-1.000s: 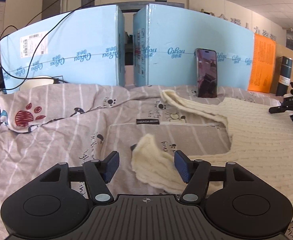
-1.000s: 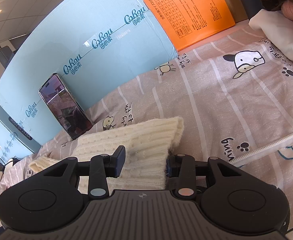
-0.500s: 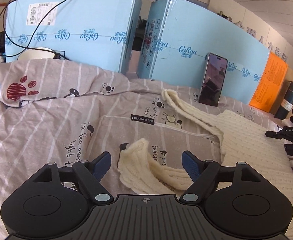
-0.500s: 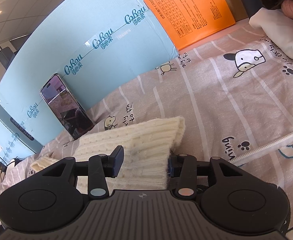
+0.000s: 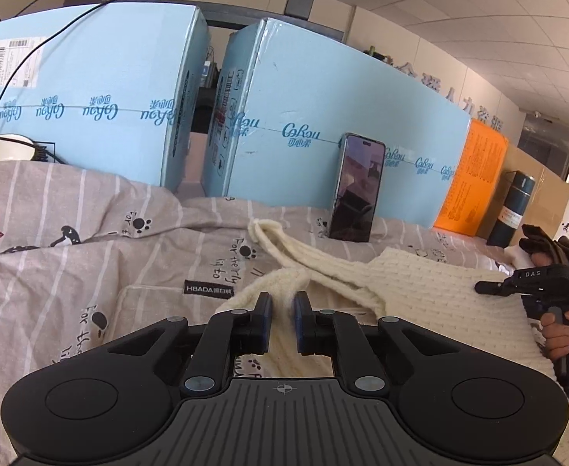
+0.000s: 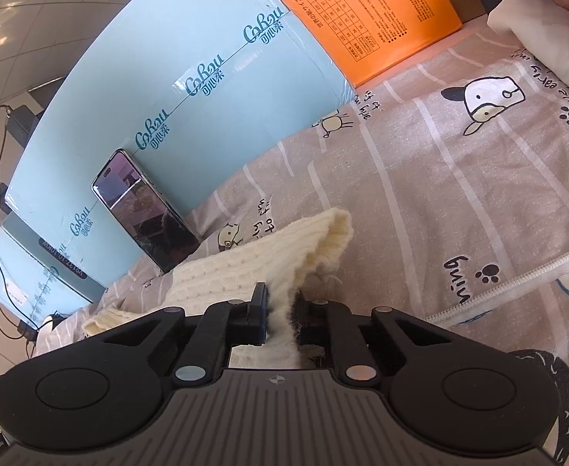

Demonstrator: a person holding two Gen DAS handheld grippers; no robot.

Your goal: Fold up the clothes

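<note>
Left gripper: my left gripper (image 5: 282, 312) was wide open around the cuff half a second ago; now its jaws are pinched on a bunch of the cream cable-knit sweater (image 5: 432, 303), lifted slightly off the quilt.
Right gripper: my right gripper (image 6: 282, 316) has also closed from a loose straddle to a tight pinch on the other cream ribbed sleeve (image 6: 284, 260).
Meaning: I judge both grasps set, so the sleeve fold-in can begin.
Sweater position: spread on the grey striped cartoon-print quilt (image 5: 70, 272), body toward my right, one sleeve trailing to the black smartphone (image 5: 356, 188) propped against the boxes.
Box print: the pale blue cartons (image 5: 90, 93) repeat "CoRou" with Chinese characters.
Quilt tag: the black label (image 5: 208, 289) reads "HBADA".
Quilt writing: "for", "light", "bunny"-like script, partly unreadable.
Other gripper body: "DAS" in the left view.
Orange sheet (image 6: 362, 7): table text too small to read.
</note>
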